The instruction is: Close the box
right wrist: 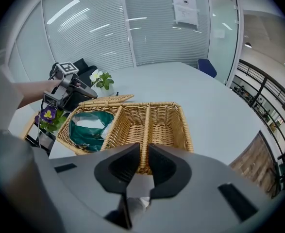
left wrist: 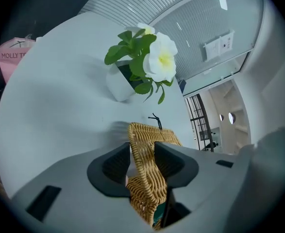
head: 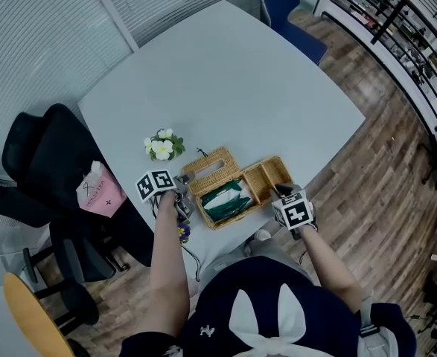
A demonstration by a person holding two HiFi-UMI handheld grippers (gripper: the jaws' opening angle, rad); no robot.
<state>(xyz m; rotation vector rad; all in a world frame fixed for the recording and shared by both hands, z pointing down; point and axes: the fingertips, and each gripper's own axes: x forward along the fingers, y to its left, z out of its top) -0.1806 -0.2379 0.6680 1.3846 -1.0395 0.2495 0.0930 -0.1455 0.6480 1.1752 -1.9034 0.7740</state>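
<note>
A wicker box (head: pixel 266 175) stands near the table's front edge. Its wicker lid (head: pixel 212 166) is tilted up and back over the left half, where a green packet (head: pixel 225 199) lies. The right half, split by a divider, is empty (right wrist: pixel 164 123). My left gripper (head: pixel 179 192) is at the lid's left edge, and in the left gripper view the lid (left wrist: pixel 147 135) runs between the jaws with both pads against it. My right gripper (right wrist: pixel 142 161) straddles the box's near rim (right wrist: pixel 143 152) at the divider, its pads closed on the wicker.
A small white pot with white flowers (head: pixel 162 146) stands just beyond the lid. A pink bag (head: pixel 99 190) sits on a black chair (head: pixel 47 155) to the left. A purple flower (head: pixel 183 233) lies at the table edge. A blue chair (head: pixel 289 17) stands at the far side.
</note>
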